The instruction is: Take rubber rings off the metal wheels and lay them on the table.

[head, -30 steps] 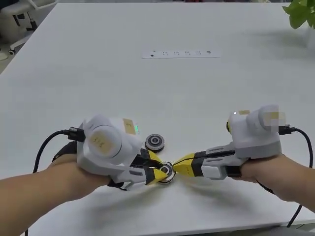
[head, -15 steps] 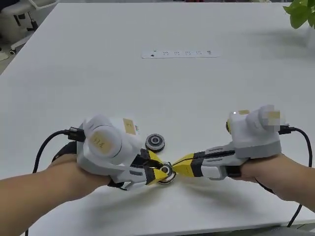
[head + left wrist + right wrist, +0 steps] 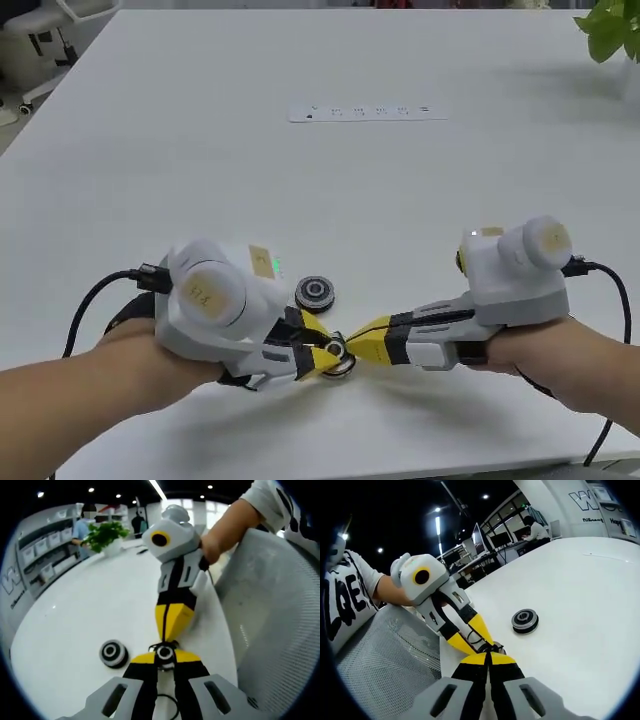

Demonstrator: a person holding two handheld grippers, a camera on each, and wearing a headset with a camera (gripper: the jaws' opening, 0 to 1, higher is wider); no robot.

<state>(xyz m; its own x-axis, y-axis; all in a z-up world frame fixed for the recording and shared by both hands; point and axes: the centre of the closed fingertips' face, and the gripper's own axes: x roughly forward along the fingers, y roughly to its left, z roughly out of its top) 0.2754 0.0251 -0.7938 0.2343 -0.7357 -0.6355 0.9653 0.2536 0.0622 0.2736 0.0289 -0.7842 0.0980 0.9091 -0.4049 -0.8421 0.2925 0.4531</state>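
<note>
My left gripper (image 3: 322,357) (image 3: 165,656) is shut on a small metal wheel (image 3: 338,350) (image 3: 164,652) just above the table's near edge. My right gripper (image 3: 358,346) (image 3: 490,656) comes in from the right. Its yellow jaws are pressed together on the thin black rubber ring (image 3: 162,643) at the wheel's rim. In the right gripper view the held wheel (image 3: 496,647) sits at the meeting tips. A second wheel (image 3: 315,292) (image 3: 113,653) (image 3: 525,620), with its black ring on, lies flat on the table just behind.
The white table (image 3: 330,190) stretches far ahead, with a printed white strip (image 3: 365,111) near its middle. A green plant (image 3: 610,25) stands at the far right corner and a chair (image 3: 35,40) off the far left. Cables (image 3: 95,300) trail from both grippers.
Both grippers stay joined at the wheel; the hands have drifted slightly lower in the picture. The second wheel has not moved.
</note>
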